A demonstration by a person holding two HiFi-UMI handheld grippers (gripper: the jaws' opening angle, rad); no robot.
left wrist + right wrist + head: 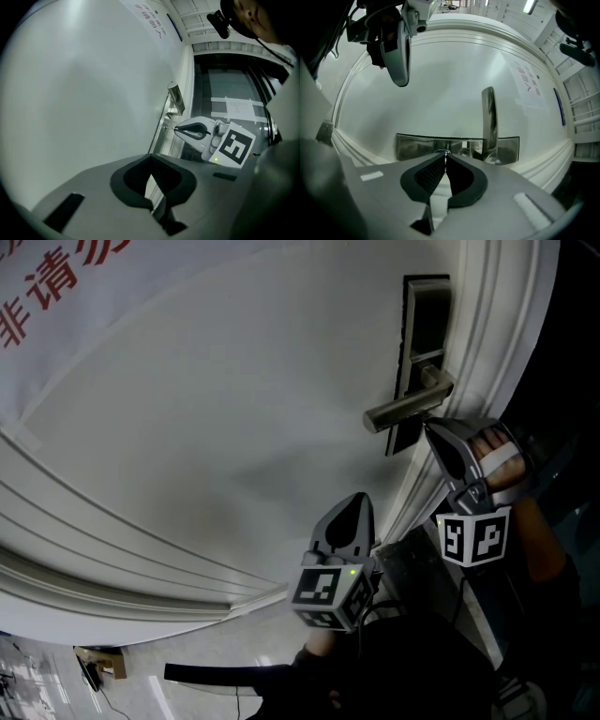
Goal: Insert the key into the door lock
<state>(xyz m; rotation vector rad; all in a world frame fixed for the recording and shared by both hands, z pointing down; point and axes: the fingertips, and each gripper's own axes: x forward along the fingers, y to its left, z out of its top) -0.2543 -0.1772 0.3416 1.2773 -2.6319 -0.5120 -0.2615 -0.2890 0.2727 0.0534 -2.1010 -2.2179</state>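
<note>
Head view: a white door (234, 409) with red lettering carries the lock plate (427, 315), and a lever handle (408, 407) crosses the plate. The right hand-held gripper (433, 432) points at the plate's lower end. The left hand-held gripper (360, 499) hangs well below the plate.

Left gripper view: its jaws are together and empty. The key (169, 126) pokes from the right gripper's pinched tips toward the plate.

Right gripper view: the jaws are closed, with the tips just before the plate.

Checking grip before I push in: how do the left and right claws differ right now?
The right claw is up at the dark metal lock plate, shut on a thin metal key. The left claw is held away from the plate, lower down, shut on nothing. Both are closed.
</note>
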